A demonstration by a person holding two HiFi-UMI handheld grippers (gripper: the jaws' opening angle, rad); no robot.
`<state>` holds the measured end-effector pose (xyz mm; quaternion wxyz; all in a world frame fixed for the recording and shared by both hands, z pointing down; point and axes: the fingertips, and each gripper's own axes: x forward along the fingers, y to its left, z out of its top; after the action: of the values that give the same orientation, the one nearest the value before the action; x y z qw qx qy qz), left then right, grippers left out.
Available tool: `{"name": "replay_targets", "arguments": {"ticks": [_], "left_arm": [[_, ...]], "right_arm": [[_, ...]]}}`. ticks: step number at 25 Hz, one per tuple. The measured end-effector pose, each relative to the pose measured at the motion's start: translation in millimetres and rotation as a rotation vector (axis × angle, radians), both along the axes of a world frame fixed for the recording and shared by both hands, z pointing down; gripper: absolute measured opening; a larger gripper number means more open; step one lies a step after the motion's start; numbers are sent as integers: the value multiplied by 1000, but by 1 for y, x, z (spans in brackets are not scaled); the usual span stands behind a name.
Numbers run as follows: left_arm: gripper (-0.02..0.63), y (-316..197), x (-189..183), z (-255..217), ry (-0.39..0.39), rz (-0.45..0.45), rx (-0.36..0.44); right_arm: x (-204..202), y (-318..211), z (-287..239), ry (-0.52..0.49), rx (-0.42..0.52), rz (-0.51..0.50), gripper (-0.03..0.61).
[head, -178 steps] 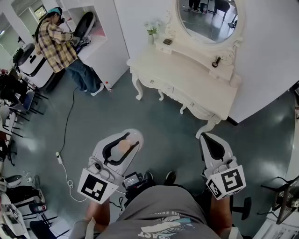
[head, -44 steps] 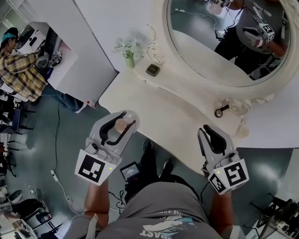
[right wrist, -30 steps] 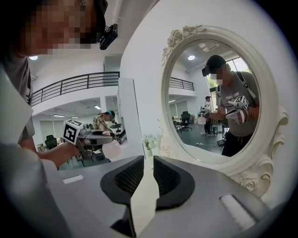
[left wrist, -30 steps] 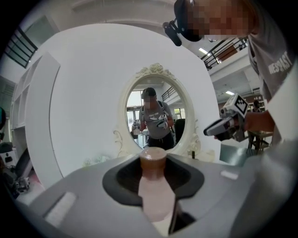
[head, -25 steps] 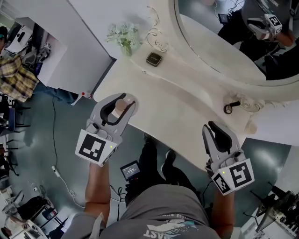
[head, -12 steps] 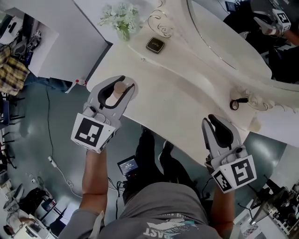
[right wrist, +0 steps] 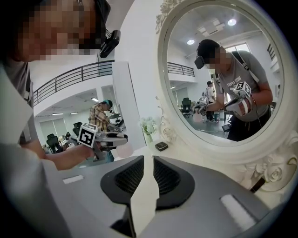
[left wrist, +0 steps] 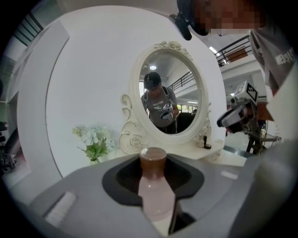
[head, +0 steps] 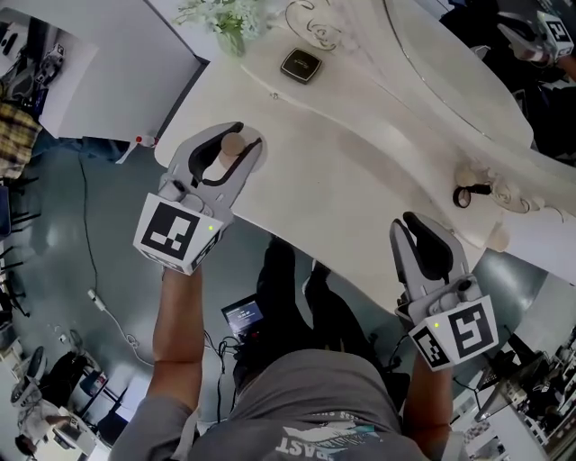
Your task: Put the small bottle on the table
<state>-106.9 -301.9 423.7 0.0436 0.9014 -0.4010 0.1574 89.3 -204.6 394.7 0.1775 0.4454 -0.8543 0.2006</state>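
The small pale-pink bottle (head: 225, 160) with a brown cap (left wrist: 153, 160) is upright between the jaws of my left gripper (head: 230, 137), which is shut on it. In the head view this gripper hovers over the left front corner of the white dressing table (head: 342, 180). The left gripper view shows the bottle's body (left wrist: 156, 195) pinched between the dark pads. My right gripper (head: 428, 245) is above the table's right front edge, its jaws close together with nothing in them. In the right gripper view only a thin slit (right wrist: 148, 162) separates its pads.
An oval mirror (head: 468, 63) in a carved white frame stands at the table's back. A vase of white flowers (head: 225, 18) and a small dark box (head: 300, 65) sit at the back left. A small dark ring-shaped item (head: 463, 195) lies by the mirror's base. Grey floor with a cable (head: 99, 297) lies to the left.
The table has come closer in the head view. My left gripper has carried the bottle forward from over the floor to above the table's left front corner. The right gripper stayed at the right edge.
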Motion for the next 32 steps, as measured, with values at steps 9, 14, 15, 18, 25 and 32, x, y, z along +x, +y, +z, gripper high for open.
{"name": "replay_targets", "arguments": {"ticks": [9, 14, 15, 18, 25, 32], "left_arm": [[124, -21, -9, 41, 7, -2, -44], [124, -32, -12, 61, 11, 5, -59], [124, -34, -12, 65, 12, 5, -62], [124, -38, -17, 77, 16, 4, -70], [124, -51, -19, 102, 24, 3, -81], [124, -59, -23, 121, 40, 4, -94]], "right_arm": [[-10, -8, 33, 10, -57, 4, 67], [-15, -11, 49, 11, -84, 6, 67], [-17, -12, 52, 12, -89, 6, 67], [-21, -14, 61, 15, -103, 7, 67], [-26, -20, 82, 16, -135, 7, 67], [-32, -20, 99, 17, -170, 8, 67]]}}
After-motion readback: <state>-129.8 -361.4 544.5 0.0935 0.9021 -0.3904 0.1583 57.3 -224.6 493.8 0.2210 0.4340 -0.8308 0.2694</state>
